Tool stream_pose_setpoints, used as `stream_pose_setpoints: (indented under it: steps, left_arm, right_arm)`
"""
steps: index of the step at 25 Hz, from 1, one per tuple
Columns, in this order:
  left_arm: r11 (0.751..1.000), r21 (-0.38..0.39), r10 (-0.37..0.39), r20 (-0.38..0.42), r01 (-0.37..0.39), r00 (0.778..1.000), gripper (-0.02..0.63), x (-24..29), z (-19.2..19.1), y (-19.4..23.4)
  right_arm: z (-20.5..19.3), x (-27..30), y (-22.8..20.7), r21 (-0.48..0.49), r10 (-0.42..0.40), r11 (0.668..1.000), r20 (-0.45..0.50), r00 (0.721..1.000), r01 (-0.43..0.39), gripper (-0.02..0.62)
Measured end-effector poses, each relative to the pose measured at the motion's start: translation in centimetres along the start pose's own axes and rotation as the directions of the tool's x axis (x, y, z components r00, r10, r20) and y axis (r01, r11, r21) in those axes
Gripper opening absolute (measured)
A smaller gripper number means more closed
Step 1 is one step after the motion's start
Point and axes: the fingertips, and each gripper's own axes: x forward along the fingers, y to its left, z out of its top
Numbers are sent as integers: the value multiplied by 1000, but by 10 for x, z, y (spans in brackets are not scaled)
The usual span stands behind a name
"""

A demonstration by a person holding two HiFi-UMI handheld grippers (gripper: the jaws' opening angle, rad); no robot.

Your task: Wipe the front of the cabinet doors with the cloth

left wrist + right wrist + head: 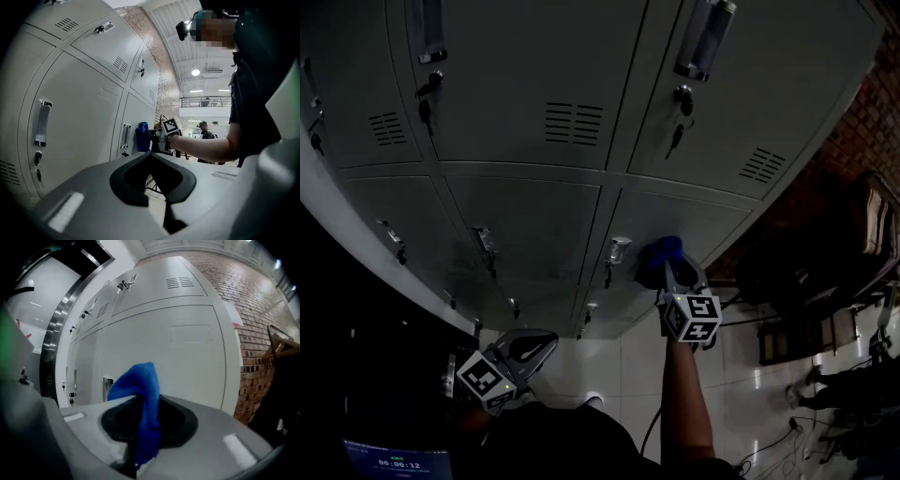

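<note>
**Jaws clamped on cloth (140, 385) at cabinet door (694, 220)**

Right gripper (147, 427) presses the cloth to this lower-right door, beside its handle (619, 249). Left gripper (152, 180) hangs closed, empty, well apart. No wiped area shows; the other doors probably remain

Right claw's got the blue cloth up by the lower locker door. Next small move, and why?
Probably press the blue cloth flat against the lower right locker door and sweep sideways away from its handle. The right claw is shut on the cloth beside that handle, with most of the panel lying toward the brick wall; contact can't be confirmed.
</note>
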Motion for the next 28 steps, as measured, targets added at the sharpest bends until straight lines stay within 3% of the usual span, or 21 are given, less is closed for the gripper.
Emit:
stream_pose_setpoints:
  steps: [16, 21, 28]
  left_arm:
    - [1000, -8, -23, 1, 23, 1000, 0, 24, -3, -16]
    - [1000, -5, -31, 2, 31, 1000, 0, 23, -3, -18]
    - [999, -13, -30, 1, 30, 1000, 0, 12, -7, -14]
  right_arm:
    - [-7, -36, -101, 39, -185, 982, -9, 983, 185, 74]
    - [-5, -45, -87, 35, -172, 985, 22, 985, 171, 74]
    - [1, -42, -17, 37, -72, 997, 71, 995, 69, 74]
